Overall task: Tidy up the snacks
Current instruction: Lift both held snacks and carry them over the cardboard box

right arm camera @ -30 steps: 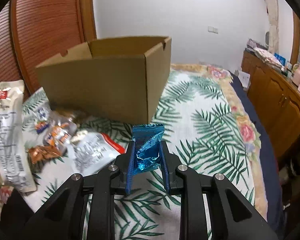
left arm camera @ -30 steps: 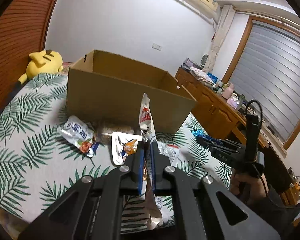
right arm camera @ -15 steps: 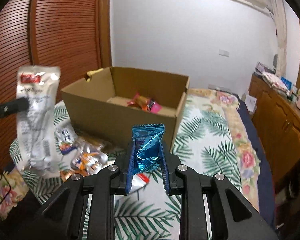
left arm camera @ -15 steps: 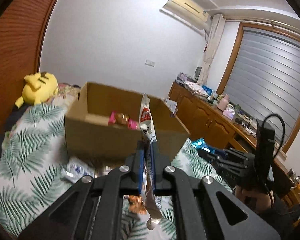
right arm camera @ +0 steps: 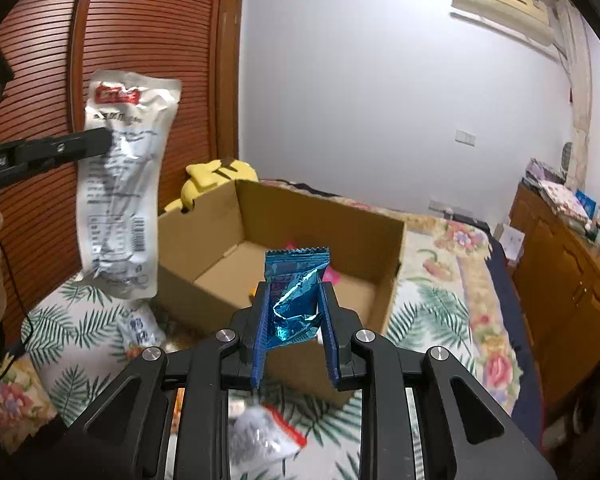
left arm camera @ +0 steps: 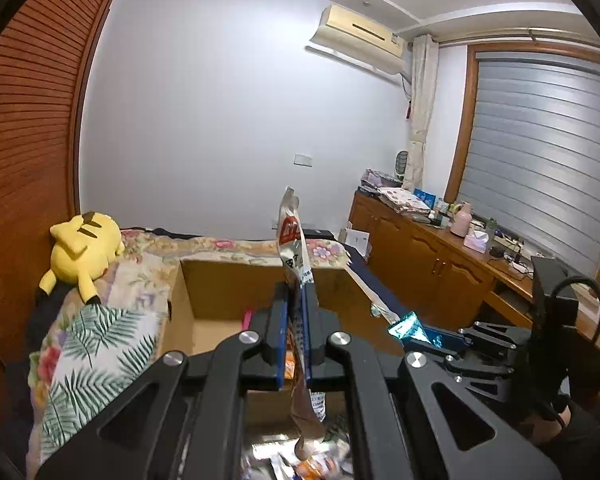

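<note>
Two packets are up in the air. On my left wrist view, the left gripper (left arm camera: 295, 320) has its jaws clenched on a long white pouch (left arm camera: 294, 248), above the open box (left arm camera: 220, 284) on the bed (left arm camera: 100, 336). On my right wrist view, the right gripper (right arm camera: 294, 320) jaws grasp a blue wrapper (right arm camera: 296, 292) before the box; loose snacks (right arm camera: 140, 326) lie beside it.

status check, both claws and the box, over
Left claw shut on long white packet. Right claw shut on blue foil packet. Cardboard box open, snacks inside. Nothing blocking its mouth.
</note>
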